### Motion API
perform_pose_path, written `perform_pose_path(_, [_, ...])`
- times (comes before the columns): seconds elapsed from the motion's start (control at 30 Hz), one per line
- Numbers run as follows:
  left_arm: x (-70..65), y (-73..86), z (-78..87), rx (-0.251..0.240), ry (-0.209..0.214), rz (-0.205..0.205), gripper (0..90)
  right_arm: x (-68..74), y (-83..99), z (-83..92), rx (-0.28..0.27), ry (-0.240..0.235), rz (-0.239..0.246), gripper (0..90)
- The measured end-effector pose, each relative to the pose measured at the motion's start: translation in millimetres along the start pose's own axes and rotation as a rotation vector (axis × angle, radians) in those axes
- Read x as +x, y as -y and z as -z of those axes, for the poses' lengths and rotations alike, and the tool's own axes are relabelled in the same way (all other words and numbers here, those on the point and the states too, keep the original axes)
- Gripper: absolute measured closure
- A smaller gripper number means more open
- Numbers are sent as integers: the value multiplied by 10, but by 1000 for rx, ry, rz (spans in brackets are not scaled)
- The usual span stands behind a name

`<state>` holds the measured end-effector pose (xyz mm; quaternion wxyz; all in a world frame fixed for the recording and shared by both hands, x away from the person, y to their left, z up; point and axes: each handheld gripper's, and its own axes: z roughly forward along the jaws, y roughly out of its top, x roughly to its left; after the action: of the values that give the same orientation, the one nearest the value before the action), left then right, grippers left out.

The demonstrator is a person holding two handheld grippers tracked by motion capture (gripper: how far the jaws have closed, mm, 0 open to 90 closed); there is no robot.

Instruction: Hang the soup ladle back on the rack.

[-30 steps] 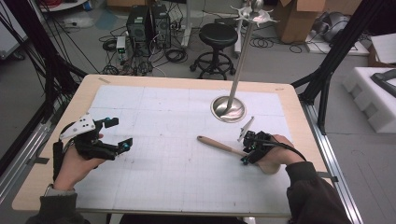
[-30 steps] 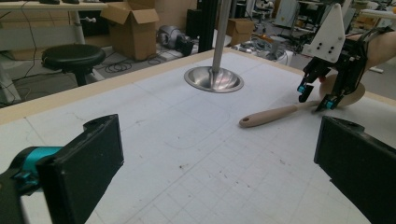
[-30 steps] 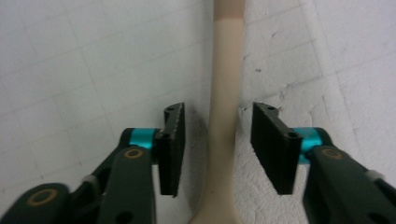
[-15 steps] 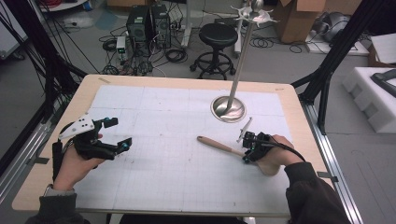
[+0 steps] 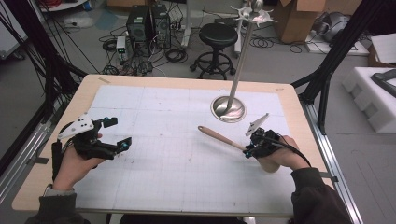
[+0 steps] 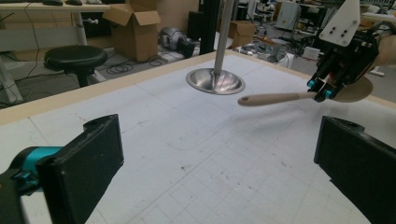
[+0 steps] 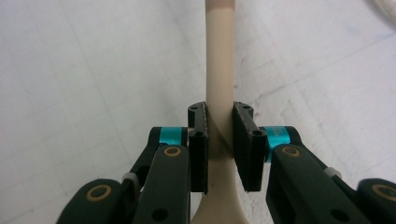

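A wooden spoon (image 5: 219, 136) is held at the table's right, its handle pointing left and clear of the surface. My right gripper (image 5: 249, 150) is shut on the handle close to the bowl. In the right gripper view both pads squeeze the spoon (image 7: 219, 60), and the right gripper (image 7: 219, 119) points along the handle. My left gripper (image 5: 120, 134) stands open near the left edge with nothing between its fingers. The left gripper view has my left gripper (image 6: 219, 163) wide apart, facing the spoon (image 6: 275, 98) and the right gripper (image 6: 322, 88) beyond.
A steel stand with a round base (image 5: 228, 108) and a tall pole (image 5: 240, 60) stands at the back right of the white gridded mat (image 5: 163, 163). Its base (image 6: 215, 80) is just behind the spoon's handle. A black stool (image 5: 215, 35) is beyond the table.
The right gripper has raised the spoon, so its handle tip now hangs above the mat. The left gripper has hardly moved.
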<state>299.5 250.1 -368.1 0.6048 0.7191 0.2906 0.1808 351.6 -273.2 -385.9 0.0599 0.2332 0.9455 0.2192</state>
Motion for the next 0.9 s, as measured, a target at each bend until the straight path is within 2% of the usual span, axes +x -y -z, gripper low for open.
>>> perform_pose_path(0.2, [-5,0,-2,2,1,-1,18,11,76,121,-132,25,-17,774])
perform_pose_path(0.43, [-5,0,-3,3,1,-2,18,5,210,216,-288,29,-56,774])
perform_pose_path(0.67, [-12,-2,-4,-1,1,-2,18,-8,326,309,-408,18,-82,774])
perform_pose_path(0.77, [-14,-4,-2,-2,2,-1,18,-11,370,351,-464,25,-85,774])
perform_pose_path(0.9, [-13,-6,2,-3,1,-2,18,-17,428,415,-540,38,-118,774])
